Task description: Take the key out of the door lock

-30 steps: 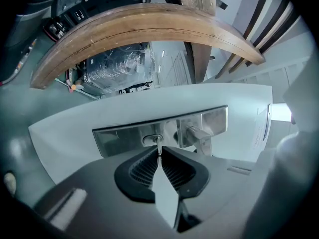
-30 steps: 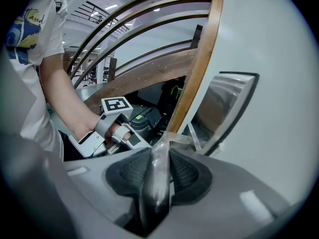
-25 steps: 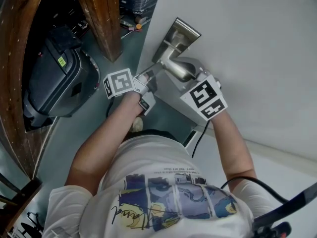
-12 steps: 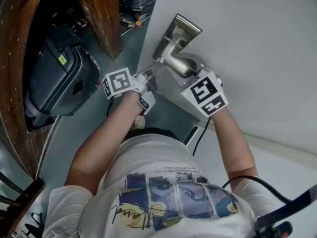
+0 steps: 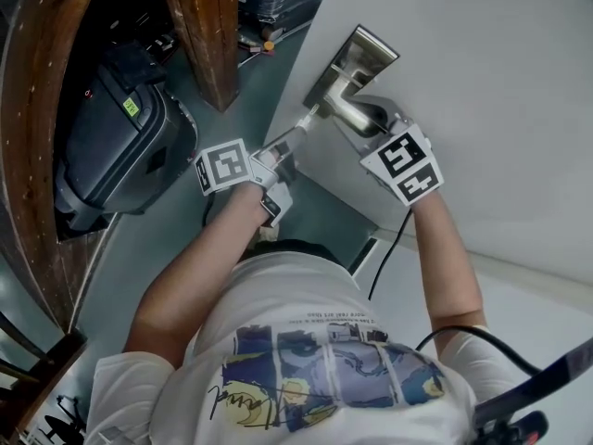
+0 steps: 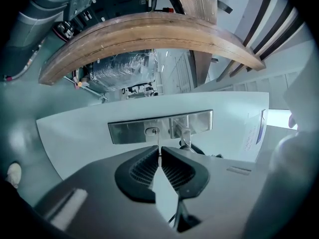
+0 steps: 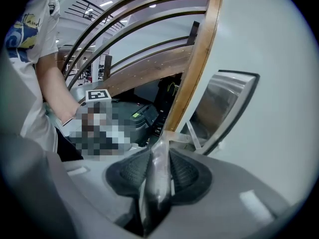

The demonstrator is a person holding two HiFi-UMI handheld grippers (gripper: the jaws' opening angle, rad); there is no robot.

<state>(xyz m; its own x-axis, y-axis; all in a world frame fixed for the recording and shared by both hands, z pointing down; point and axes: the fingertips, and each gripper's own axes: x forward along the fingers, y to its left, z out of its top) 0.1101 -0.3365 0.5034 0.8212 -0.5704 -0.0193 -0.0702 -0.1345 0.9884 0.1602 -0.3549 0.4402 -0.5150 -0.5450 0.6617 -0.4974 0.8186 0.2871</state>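
The silver lock plate (image 5: pixel 363 52) sits on the white door (image 5: pixel 482 82), with its lever handle (image 5: pixel 345 109) below it. My right gripper (image 5: pixel 378 123) is shut on that lever (image 7: pixel 157 183), which fills the gap between its pads. The key (image 5: pixel 298 130) is a thin silver blade, and my left gripper (image 5: pixel 281 152) is shut on its head. In the left gripper view the key (image 6: pixel 158 144) stands edge-on, rising from the left gripper (image 6: pixel 159 157) to just below the keyhole (image 6: pixel 153 131). I cannot tell whether its tip is still inside.
A black hard case (image 5: pixel 111 146) lies on the grey floor at the left. A wooden post (image 5: pixel 204 26) stands beside the door's edge, and a curved wooden beam (image 5: pixel 28 109) runs along the far left. A black cable (image 5: pixel 384 248) hangs from the right gripper.
The lock plate and the right gripper have shifted up and to the right in the head view. The left gripper stayed almost in place, so more of the key shows between it and the plate.
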